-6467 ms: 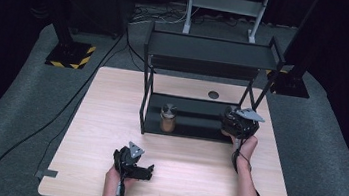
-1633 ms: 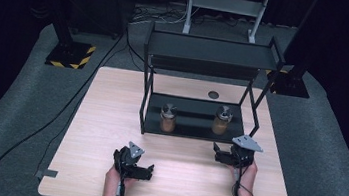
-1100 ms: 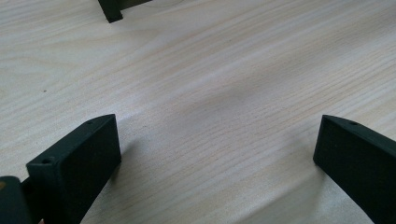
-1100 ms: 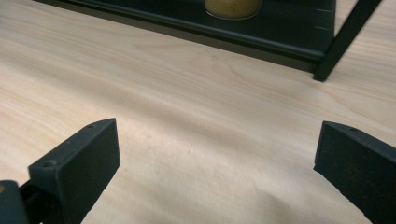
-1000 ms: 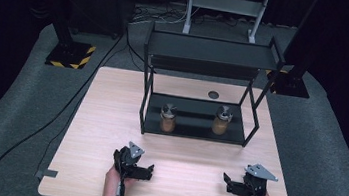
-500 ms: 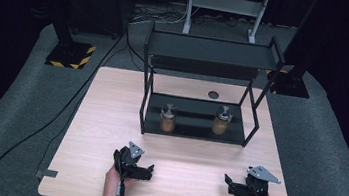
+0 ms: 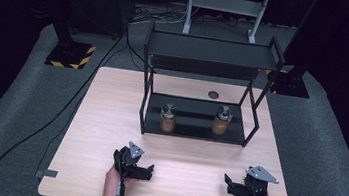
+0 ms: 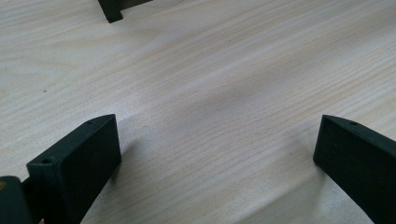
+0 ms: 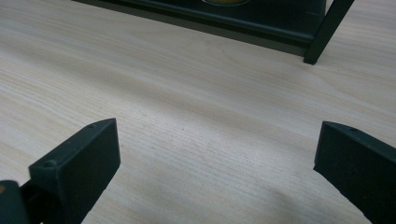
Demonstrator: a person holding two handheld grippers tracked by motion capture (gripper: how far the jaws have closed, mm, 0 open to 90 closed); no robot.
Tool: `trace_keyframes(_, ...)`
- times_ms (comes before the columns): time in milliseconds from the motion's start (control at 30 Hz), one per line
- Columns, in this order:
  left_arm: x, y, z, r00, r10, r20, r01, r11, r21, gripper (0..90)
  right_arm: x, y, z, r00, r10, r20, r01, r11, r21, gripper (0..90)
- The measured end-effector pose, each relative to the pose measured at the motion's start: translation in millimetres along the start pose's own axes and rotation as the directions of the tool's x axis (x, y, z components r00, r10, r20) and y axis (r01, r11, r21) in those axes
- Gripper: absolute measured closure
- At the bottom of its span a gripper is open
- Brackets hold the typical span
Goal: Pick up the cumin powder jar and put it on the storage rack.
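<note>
On rack (image 7: 193, 130) bottom shelf: two jars (image 7: 168, 118), (image 7: 221, 119), upright, well apart. Probably glass, rigid, slick, breakable; best gripped round the body. Near rack front, left gripper (image 7: 139, 170) and right gripper (image 7: 238, 187), jaws wide apart, empty

My left tool (image 8: 217, 154) sat low over the pale wooden desk (image 8: 224, 79), jaws spread wide with bare wood between them; a black frame foot (image 8: 110, 10) stood far ahead.
</note>
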State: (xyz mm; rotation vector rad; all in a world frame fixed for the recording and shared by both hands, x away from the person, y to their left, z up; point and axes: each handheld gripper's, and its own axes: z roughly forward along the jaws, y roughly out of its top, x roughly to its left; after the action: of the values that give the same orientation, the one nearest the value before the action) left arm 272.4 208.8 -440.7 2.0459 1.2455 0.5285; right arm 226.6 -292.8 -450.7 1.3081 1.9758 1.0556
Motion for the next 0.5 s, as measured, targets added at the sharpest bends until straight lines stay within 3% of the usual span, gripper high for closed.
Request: trace_keyframes(500,-0.1,-0.1,0.0,1.0000,0.000,0.000,0.000,1.0000,0.000,0.3,2.0,0.4,0.2,0.9999,-0.012,0.006,0.012,1.000,0.002,0.0)
